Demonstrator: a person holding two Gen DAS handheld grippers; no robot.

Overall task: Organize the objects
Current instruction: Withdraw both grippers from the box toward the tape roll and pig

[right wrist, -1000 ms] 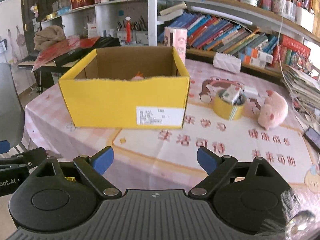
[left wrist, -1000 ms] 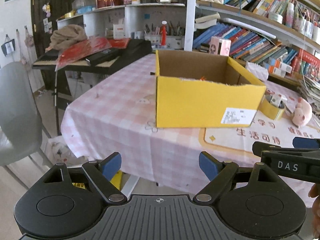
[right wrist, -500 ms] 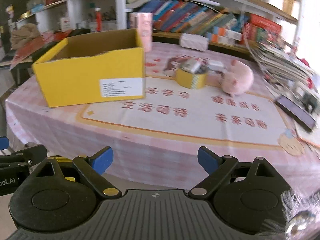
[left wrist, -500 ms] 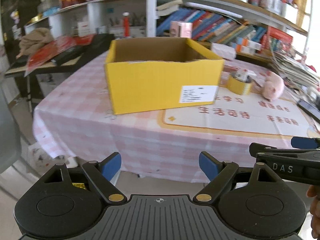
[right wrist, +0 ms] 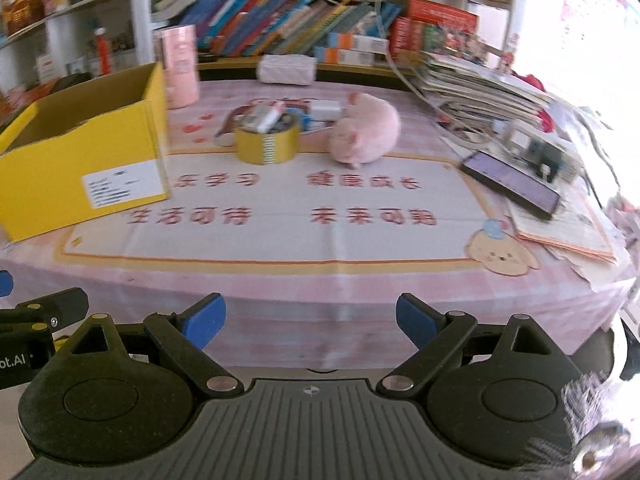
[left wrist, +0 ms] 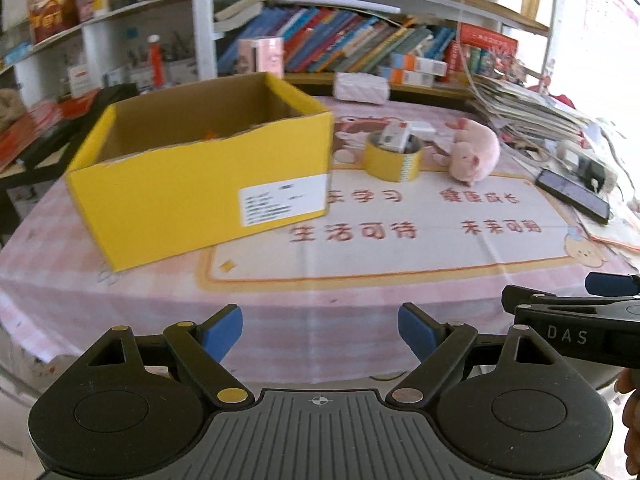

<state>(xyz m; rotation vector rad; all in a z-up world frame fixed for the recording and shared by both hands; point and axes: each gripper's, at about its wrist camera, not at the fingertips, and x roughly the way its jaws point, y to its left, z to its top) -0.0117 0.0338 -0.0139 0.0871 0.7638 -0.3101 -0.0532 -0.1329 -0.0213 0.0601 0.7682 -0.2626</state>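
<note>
An open yellow cardboard box (left wrist: 200, 184) (right wrist: 80, 160) stands on the left part of the pink tablecloth (left wrist: 120, 292) (right wrist: 320, 292). To its right sits a yellow tape roll (left wrist: 394, 158) (right wrist: 266, 142) with a small white box resting in it, and beside that a pink plush pig (left wrist: 474, 152) (right wrist: 366, 132). My left gripper (left wrist: 320, 332) is open and empty, held short of the table's front edge. My right gripper (right wrist: 310, 320) is likewise open and empty, in front of the table edge. Each gripper's side shows at the other view's border.
A black phone (left wrist: 572, 196) (right wrist: 510, 180) lies at the right on papers, by a tall stack of magazines (right wrist: 480, 88). A pink cylinder box (right wrist: 178, 66) and a white pouch (right wrist: 286, 70) stand at the back. Bookshelves (left wrist: 360, 44) line the wall behind.
Both views have swung right: the yellow box slid left in frame, and the tape roll, pig and phone came toward the centre. Both grippers stayed open.
</note>
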